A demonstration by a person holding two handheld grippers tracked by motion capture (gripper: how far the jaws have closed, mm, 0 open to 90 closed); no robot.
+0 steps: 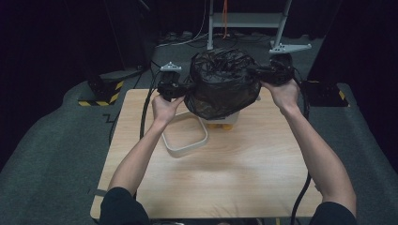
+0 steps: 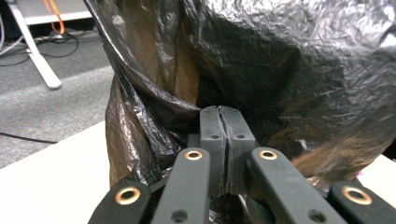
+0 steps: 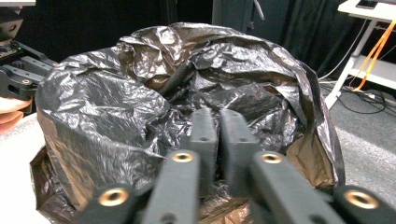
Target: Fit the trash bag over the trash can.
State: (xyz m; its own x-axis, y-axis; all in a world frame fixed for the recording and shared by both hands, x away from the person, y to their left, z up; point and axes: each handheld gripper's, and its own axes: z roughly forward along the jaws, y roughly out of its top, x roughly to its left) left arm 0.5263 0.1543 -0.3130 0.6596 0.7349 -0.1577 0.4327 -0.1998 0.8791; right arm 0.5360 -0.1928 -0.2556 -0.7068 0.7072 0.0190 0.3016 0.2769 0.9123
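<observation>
- Bag (image 1: 220, 84) is up off the desk (image 1: 244, 178), hanging between both tools at about 12 o'clock in the high view, over a white bin (image 1: 185, 136) and something yellow (image 1: 220, 125) under the bag's hem.
- Left tool (image 1: 180, 89) pinches the bag's 9 o'clock edge. In the left gripper view the left tool (image 2: 219, 116) has its jaws pressed together with film trapped in the seam: clamped on the bag (image 2: 280, 70).
- Right tool (image 1: 260, 72) takes the 3 o'clock edge. In the right gripper view the right tool (image 3: 219, 119) shows a hairline gap between the pads, with a fold of bag (image 3: 140, 93) bunched around them; reads as gripping the bag.
- Why held this way, my guess: two opposite rim grips spread the mouth and keep it open, probably to draw it down over the bin as a liner. One grip would let it collapse.
- Material: thin black plastic film, glossy, heavily crinkled, brownish and see-through where a single layer is stretched. No stiffness; it balloons into a rough dome and sags between grips.
- Bin: rigid, white, rounded-rectangle rim, matte. Desk: pale wood-grain laminate, flat.
- Yellow thing is mostly hidden, can't ID.
</observation>
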